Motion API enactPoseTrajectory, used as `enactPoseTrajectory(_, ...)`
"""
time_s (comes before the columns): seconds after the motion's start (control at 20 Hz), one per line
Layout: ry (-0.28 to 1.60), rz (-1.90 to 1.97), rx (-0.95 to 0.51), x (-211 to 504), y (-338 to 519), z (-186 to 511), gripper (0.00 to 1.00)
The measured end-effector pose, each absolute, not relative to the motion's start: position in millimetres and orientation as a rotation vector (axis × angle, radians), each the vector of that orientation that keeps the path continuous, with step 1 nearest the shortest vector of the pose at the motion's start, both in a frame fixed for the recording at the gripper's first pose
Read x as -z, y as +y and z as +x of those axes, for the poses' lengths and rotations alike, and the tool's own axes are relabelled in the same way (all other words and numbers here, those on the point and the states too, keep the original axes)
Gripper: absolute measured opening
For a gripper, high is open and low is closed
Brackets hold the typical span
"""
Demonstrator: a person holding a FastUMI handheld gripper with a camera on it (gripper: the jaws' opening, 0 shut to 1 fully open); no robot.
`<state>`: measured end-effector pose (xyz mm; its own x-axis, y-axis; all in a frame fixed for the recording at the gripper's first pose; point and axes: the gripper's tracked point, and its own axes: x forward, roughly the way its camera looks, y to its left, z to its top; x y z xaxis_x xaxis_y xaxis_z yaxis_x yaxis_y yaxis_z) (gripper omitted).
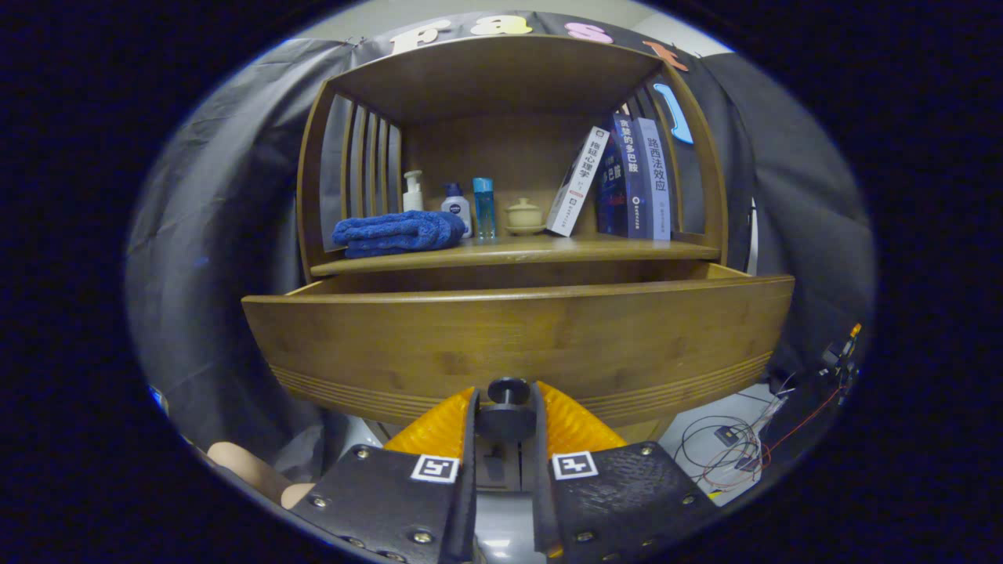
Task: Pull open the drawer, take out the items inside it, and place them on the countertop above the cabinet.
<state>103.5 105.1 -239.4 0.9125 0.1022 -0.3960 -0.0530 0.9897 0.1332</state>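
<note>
Between your gripper's (508, 415) two fingers sits the dark round knob (508, 390) of the drawer (517, 345); both fingers press against its sides, so you have it clamped. Knob is mounted at the lower middle of the drawer front, just above the grooved band along that front's bottom edge.

Drawer stands pulled out from the cabinet (513, 86): its front panel is well forward of the countertop (548, 251), and the side walls show at the left and right ends behind the front. From this low angle the drawer's inside is hidden behind the front panel, so you cannot tell what lies in it.

Countertop above the drawer, left to right:
- folded blue towel (398, 233) at the front left edge
- white pump bottle (413, 191) behind the towel, toward the back left corner
- white bottle with dark cap (456, 208), touching or just beside the towel's right end
- clear blue bottle (483, 207) just beside that
- small lidded cup on a saucer (524, 215) near the middle
- one white book (578, 181) leaning right against upright dark blue books (639, 178) at the right end

Below the cabinet on the right, loose cables (733, 450) lie on the floor.
</note>
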Motion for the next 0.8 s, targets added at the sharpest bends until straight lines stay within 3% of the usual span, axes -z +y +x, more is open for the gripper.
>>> enactPoseTrajectory(0.8,0.496,0.172,-0.109,236,106,35,0.29)
